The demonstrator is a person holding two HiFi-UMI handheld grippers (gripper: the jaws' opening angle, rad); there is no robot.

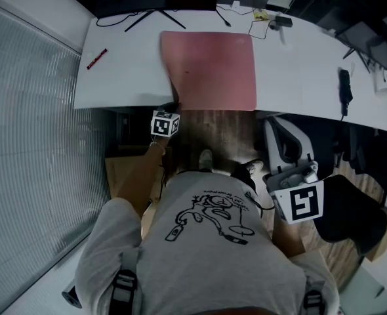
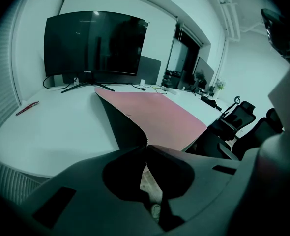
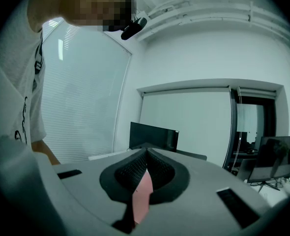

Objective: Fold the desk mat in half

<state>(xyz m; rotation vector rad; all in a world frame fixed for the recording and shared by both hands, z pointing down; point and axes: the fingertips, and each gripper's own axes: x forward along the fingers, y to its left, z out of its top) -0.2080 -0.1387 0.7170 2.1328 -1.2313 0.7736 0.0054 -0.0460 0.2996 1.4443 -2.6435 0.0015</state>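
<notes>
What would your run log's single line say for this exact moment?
stage: fold not yet done | left gripper: shut on near-left corner of pink rectangular desk mat, corner lifted | right gripper: shut, holding nothing, back from white desk

The person wears a light grey short-sleeved cotton T-shirt (image 1: 180,261) with a black line drawing (image 1: 210,216) printed across it. Two black buckled straps (image 1: 123,286) lie over it at the near edge. The left gripper (image 2: 146,150) and the right gripper (image 3: 146,156) have smooth grey moulded shells and black textured pads. Each carries a white cube with black square markers, one at left (image 1: 164,123) and one at right (image 1: 300,202).
</notes>
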